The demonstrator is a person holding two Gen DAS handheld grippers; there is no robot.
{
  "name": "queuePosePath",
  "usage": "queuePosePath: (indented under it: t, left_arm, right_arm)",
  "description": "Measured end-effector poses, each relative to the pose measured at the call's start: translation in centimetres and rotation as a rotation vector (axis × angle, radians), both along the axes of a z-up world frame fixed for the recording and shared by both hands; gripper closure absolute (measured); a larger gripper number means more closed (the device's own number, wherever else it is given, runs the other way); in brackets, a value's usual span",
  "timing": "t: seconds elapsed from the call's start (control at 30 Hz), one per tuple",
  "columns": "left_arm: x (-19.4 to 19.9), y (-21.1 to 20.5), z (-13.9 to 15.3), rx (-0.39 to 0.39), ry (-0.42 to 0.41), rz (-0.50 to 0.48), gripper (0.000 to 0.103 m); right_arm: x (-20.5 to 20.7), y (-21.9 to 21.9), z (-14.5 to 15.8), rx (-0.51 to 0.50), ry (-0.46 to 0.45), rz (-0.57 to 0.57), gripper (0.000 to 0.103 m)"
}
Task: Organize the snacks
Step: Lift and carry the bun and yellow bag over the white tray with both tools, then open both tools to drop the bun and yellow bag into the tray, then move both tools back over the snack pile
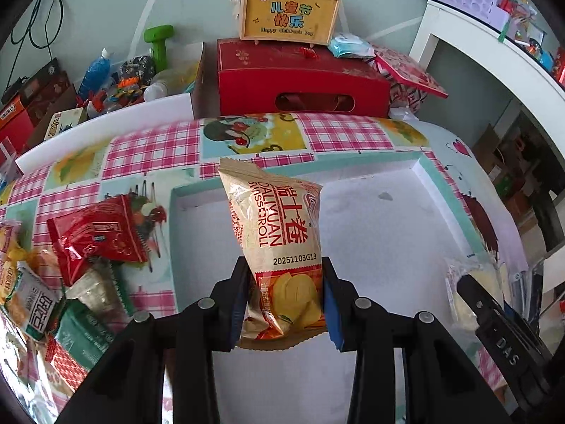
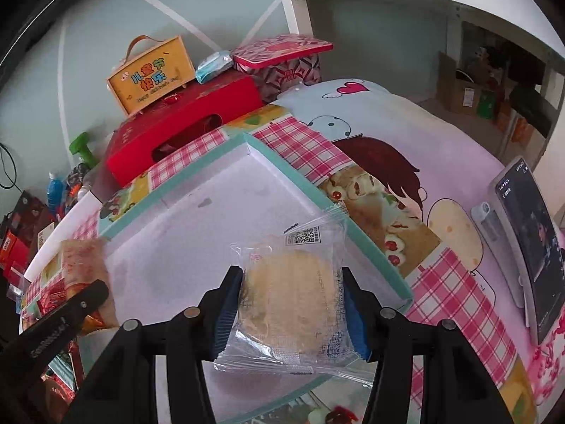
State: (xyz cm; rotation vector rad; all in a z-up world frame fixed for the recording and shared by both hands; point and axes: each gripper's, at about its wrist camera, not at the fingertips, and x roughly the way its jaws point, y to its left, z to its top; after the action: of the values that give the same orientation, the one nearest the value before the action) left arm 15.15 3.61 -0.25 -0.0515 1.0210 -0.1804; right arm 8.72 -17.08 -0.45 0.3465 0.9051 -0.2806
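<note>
My left gripper is shut on a tan Swiss roll packet, held upright over the white tray with a teal rim. My right gripper is shut on a clear-wrapped yellow cake, held above the same tray near its right rim. The tray floor under both packets is bare white. Each gripper shows at the edge of the other's view: the right gripper at the lower right, the left gripper at the lower left with its packet.
A pile of loose snack packets lies left of the tray, a red one on top. Behind the table stand a red gift box and a yellow case. A phone on a stand is at the right.
</note>
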Motion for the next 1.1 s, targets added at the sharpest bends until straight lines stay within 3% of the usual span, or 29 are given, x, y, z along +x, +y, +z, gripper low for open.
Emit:
queuePosePath:
  t: [0.03, 0.07, 0.1, 0.13, 0.17, 0.3, 0.4, 0.8, 1.1]
  left_arm:
    - [0.0, 0.0, -0.1, 0.0, -0.001, 0.0, 0.06]
    - [-0.1, -0.1, -0.1, -0.001, -0.004, -0.001, 0.047]
    - [-0.3, 0.0, -0.1, 0.001, -0.004, 0.002, 0.026]
    - [-0.4, 0.0, 0.0, 0.006, -0.001, 0.007, 0.021]
    - [-0.5, 0.1, 0.1, 0.005, 0.0, 0.006, 0.021]
    - [-1.2, 0.8, 1.1, 0.019, 0.003, 0.02, 0.021]
    - [-1.9, 1.9, 1.8, 0.037, 0.003, 0.054, 0.015]
    - [-6.3, 10.5, 3.2, 0.103, -0.01, 0.279, 0.006]
    - [-9.8, 15.2, 3.2, 0.14, 0.012, 0.323, 0.006]
  right_arm:
    - [0.0, 0.1, 0.0, -0.004, 0.003, 0.003, 0.045]
    - [0.0, 0.2, 0.1, -0.012, 0.004, 0.003, 0.045]
    - [0.0, 0.2, 0.1, -0.018, -0.001, 0.002, 0.043]
    - [0.0, 0.3, 0.3, -0.023, -0.005, 0.003, 0.036]
    - [0.0, 0.4, 0.4, -0.028, -0.007, 0.005, 0.027]
    - [0.0, 0.7, 0.6, -0.038, -0.003, 0.021, 0.017]
    - [0.0, 1.1, 0.6, -0.047, 0.007, 0.035, 0.001]
    - [-0.8, 6.1, 2.7, -0.075, -0.001, 0.164, 0.0]
    - [-2.3, 11.0, 2.8, -0.069, 0.014, 0.277, 0.0]
